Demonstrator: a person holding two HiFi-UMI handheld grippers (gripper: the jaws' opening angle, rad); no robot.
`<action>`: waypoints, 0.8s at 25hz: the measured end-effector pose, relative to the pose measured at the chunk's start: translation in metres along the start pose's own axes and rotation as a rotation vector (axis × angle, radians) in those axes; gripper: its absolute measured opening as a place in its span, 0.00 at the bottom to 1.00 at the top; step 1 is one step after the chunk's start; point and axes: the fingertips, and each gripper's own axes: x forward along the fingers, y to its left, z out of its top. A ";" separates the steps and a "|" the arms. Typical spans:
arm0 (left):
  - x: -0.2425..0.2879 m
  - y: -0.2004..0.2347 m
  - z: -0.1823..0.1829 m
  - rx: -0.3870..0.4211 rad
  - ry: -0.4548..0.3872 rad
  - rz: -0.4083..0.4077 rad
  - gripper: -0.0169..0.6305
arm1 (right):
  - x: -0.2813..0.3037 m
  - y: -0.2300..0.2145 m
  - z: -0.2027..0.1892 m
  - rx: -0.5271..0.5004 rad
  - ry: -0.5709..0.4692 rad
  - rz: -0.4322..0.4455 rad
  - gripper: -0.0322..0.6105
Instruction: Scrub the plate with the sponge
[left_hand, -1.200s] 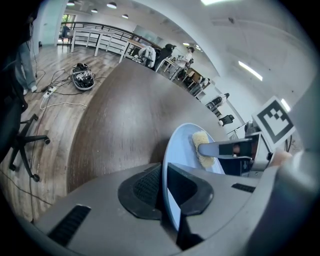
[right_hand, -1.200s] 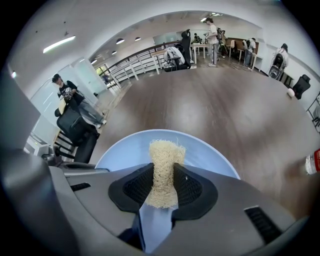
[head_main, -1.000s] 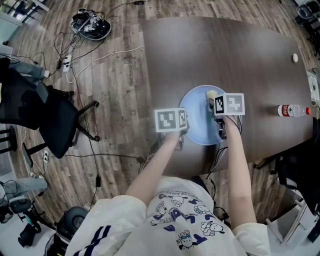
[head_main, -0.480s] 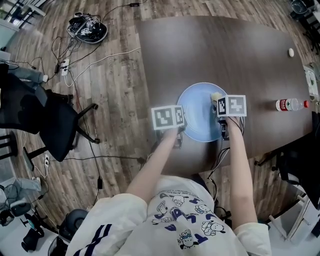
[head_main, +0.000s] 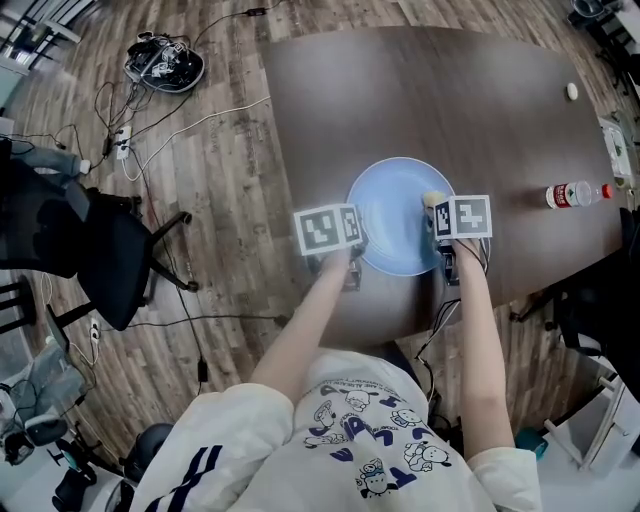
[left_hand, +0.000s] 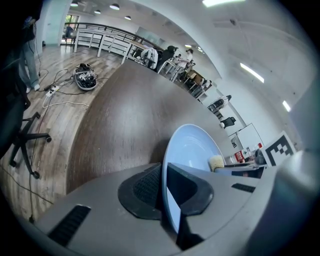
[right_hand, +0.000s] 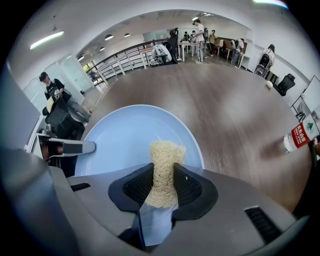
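The plate (head_main: 395, 215) is round, light blue & plain, no pics on it. It's shallow, w/ a low rim all round. It looks clean & smooth, no food bits to see. It lies on the dark brown table (head_main: 450, 100), close to the edge nearest the person.

The left gripper (head_main: 358, 255) bites the plate's left rim. In the left gripper view the jaws are nearly together, w/ just the thin blue edge of the plate (left_hand: 192, 147) squeezed between the black pads of the left gripper (left_hand: 165, 192).

The right gripper (head_main: 438, 212) is at the right side of the plate & holds the sponge (head_main: 433, 200). In the right gripper view the sponge (right_hand: 162, 165) is pale yellow & scratchy, like dry straw or a bath scrubber. The jaws of the right gripper (right_hand: 162, 187) pinch it in the middle, so it's thin there & puffs out at the top. The puffy end sticks out over the blue plate (right_hand: 125, 137), near its right edge. Can't tell if it presses on the plate or is just above it.

Other stuff: a water bottle (head_main: 575, 193) w/ a red label lies on its side on the table, well apart from the plate, off to the right. A small white round thing (head_main: 571, 91) sits far off near the table's far right edge. A black chair (head_main: 100, 250) & a heap of cables (head_main: 165, 65) are on the wood floor to the left.
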 end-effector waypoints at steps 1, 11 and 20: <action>0.000 0.001 0.000 -0.001 -0.002 0.000 0.07 | 0.000 0.000 -0.003 -0.001 0.003 -0.003 0.24; -0.001 0.001 0.001 -0.018 -0.009 -0.002 0.07 | -0.010 0.006 -0.030 0.021 0.026 0.004 0.24; -0.001 0.000 -0.001 0.001 -0.005 -0.002 0.07 | -0.015 0.023 -0.050 0.024 0.041 0.028 0.24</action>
